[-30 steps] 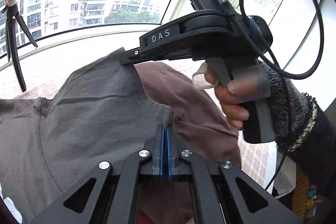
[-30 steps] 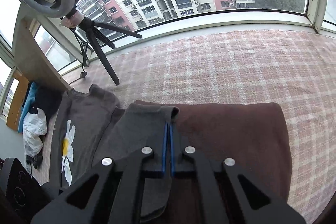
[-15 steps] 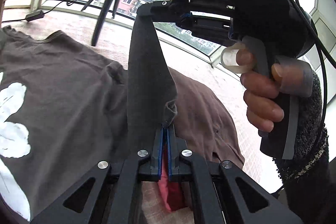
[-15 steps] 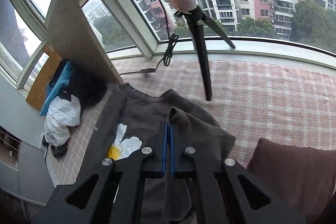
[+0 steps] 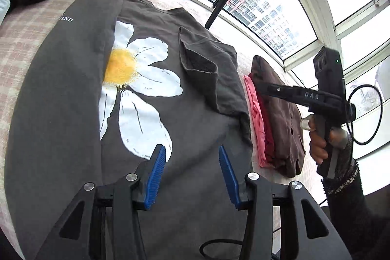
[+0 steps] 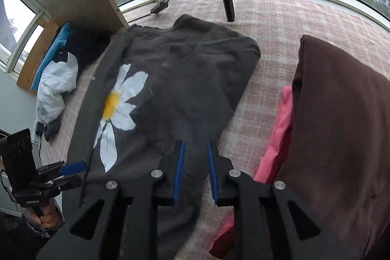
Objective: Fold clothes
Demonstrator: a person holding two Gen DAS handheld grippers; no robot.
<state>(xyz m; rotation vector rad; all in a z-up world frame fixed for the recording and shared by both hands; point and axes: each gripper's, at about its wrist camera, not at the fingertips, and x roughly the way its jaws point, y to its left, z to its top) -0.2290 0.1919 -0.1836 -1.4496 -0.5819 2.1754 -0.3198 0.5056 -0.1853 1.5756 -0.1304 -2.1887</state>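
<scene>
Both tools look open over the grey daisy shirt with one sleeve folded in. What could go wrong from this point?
The folded-in sleeve lies loose on the grey shirt, so the next lift may flip it back out. The shirt's right edge lies close to the brown and pink stack; a careless pinch by the right tool could drag that stack. The left sleeve remains unfolded, risking a lopsided fold.

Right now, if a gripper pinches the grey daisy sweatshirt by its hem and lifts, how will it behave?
Probably floppy: the grey daisy sweatshirt lies flat with a sleeve folded limply across it, so it should drape and sag. The fleecy sleeve lining suggests some weight. It may drag on the checked cover rather than slide.
</scene>
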